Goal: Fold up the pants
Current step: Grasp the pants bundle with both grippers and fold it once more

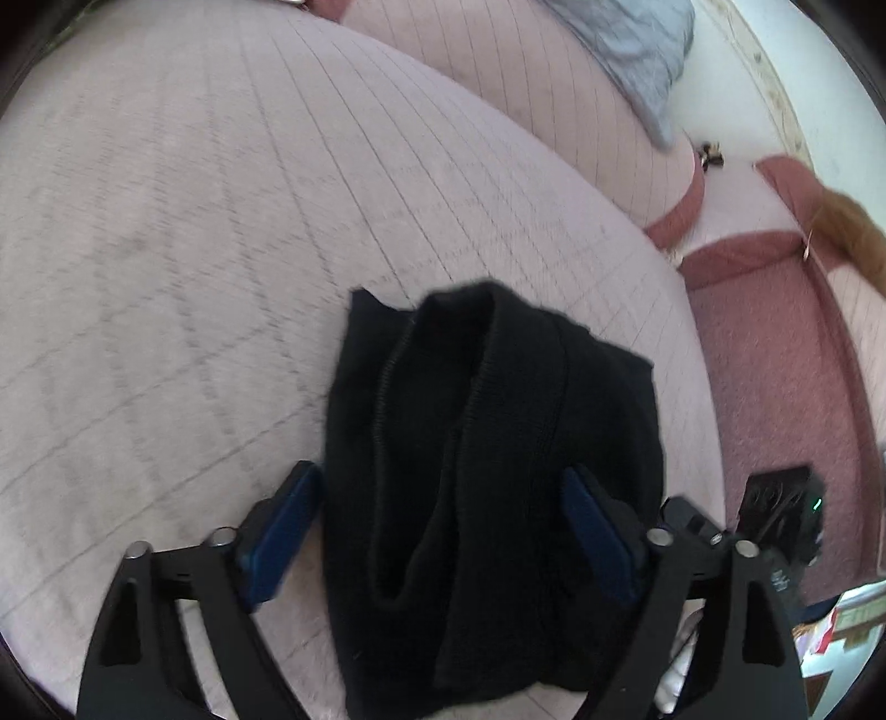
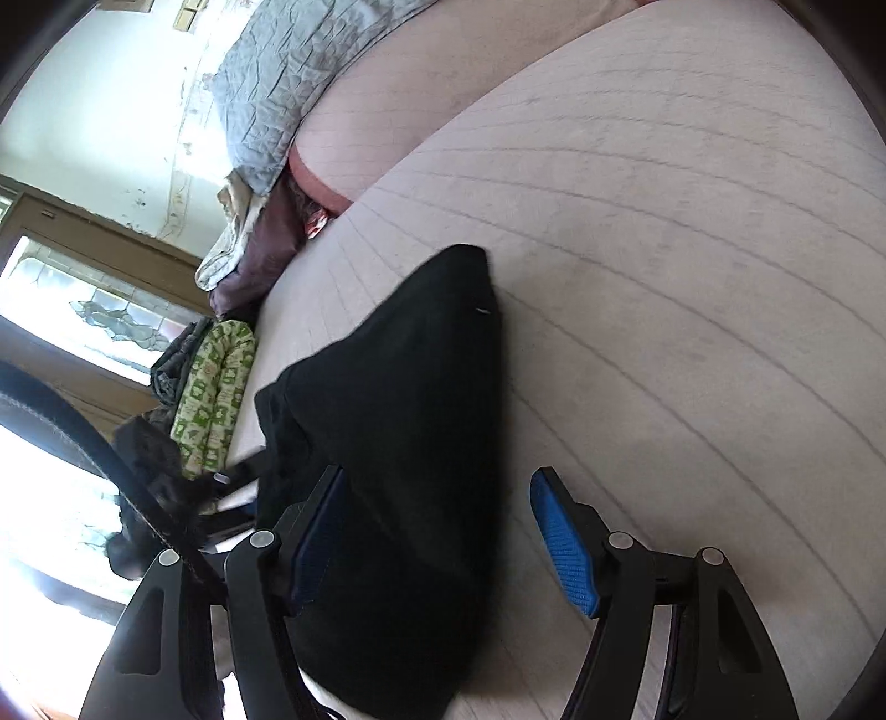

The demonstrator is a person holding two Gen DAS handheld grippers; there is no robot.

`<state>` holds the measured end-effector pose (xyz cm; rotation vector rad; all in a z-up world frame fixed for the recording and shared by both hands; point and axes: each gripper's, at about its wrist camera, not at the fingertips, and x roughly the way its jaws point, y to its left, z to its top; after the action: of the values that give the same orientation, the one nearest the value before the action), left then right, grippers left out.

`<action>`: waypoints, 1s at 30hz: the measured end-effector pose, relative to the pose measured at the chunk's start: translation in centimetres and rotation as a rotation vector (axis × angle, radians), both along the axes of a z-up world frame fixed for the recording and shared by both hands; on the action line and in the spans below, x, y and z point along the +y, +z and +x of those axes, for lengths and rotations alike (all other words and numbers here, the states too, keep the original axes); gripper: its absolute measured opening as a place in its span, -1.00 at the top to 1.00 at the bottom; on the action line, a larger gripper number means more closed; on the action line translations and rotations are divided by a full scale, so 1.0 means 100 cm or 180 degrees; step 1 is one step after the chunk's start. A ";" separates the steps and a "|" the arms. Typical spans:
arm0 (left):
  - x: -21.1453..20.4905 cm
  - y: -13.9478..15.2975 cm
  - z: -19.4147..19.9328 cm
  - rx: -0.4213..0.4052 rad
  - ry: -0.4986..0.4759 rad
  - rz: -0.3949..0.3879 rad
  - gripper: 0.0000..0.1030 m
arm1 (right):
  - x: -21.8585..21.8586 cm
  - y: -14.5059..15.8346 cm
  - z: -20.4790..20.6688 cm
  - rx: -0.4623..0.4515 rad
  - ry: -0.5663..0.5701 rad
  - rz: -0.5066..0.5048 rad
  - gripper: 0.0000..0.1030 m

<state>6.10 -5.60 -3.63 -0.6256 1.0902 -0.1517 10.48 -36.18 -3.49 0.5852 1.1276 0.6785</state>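
The black pants (image 1: pixel 487 443) lie folded into a small bundle on the pale quilted bed (image 1: pixel 194 249), ribbed edge showing on top. My left gripper (image 1: pixel 443 526) is open, its blue pads on either side of the bundle's near end. In the right wrist view the pants (image 2: pixel 398 415) lie as a dark mound on the bed (image 2: pixel 692 277). My right gripper (image 2: pixel 437 531) is open, with the left pad against or under the cloth and the right pad (image 2: pixel 559 537) over bare bed. I cannot tell whether either gripper touches the cloth.
A grey quilted pillow (image 1: pixel 637 50) lies at the bed's far side, also in the right wrist view (image 2: pixel 288 77). A pink carpet (image 1: pixel 775 376) and a black device (image 1: pixel 781 515) are right of the bed. A green patterned cloth (image 2: pixel 216 399) and a window (image 2: pixel 83 310) are on the left.
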 end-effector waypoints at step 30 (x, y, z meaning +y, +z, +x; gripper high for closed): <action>-0.003 0.016 0.108 0.0098 0.0133 -0.0524 0.00 | -0.007 0.036 0.098 -0.0384 -0.0435 -0.0931 -0.10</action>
<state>16.95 -5.85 -2.03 -0.8000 1.1006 -0.1977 20.27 -36.84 0.15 0.3626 1.0400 0.4152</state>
